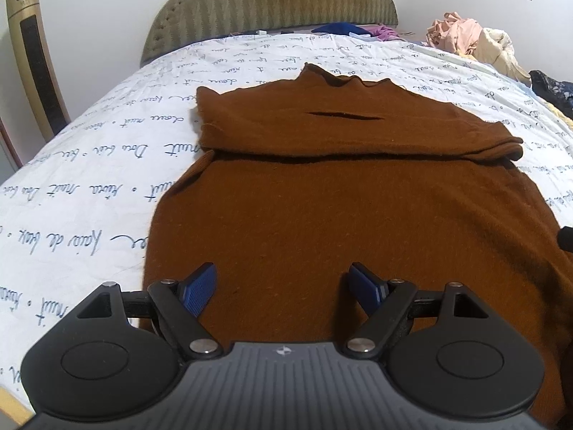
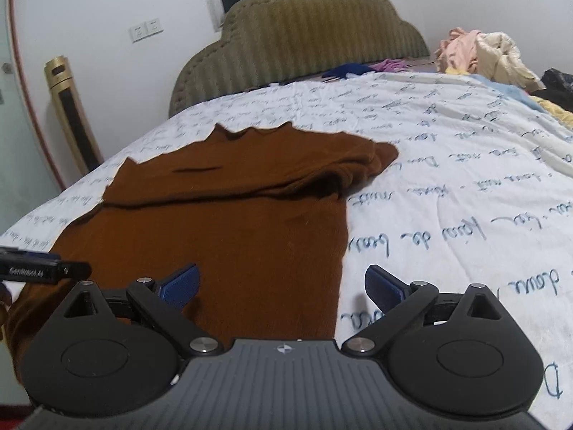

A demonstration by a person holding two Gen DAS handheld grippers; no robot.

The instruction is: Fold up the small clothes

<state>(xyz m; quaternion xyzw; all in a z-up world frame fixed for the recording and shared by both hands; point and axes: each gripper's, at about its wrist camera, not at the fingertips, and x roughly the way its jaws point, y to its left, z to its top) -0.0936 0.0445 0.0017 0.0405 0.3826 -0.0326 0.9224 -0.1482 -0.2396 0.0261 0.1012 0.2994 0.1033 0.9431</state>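
A brown knit sweater (image 1: pixel 322 197) lies flat on the white bed sheet (image 1: pixel 89 165) with blue script, collar far from me. Its sleeves are folded across the chest, forming a thick band. My left gripper (image 1: pixel 283 288) is open and empty, hovering over the sweater's near hem at its left side. In the right wrist view the same sweater (image 2: pixel 222 229) lies left of centre. My right gripper (image 2: pixel 283 285) is open and empty over the sweater's right hem edge, one finger above the fabric, the other above the sheet (image 2: pixel 447 186). The left gripper's body (image 2: pixel 39 270) shows at the left edge.
A padded olive headboard (image 1: pixel 272 3) stands at the far end. A heap of pink and cream clothes (image 1: pixel 472 43) and dark clothes (image 1: pixel 551 86) lie at the far right of the bed. A gold tower appliance (image 1: pixel 32 57) stands to the left by the wall.
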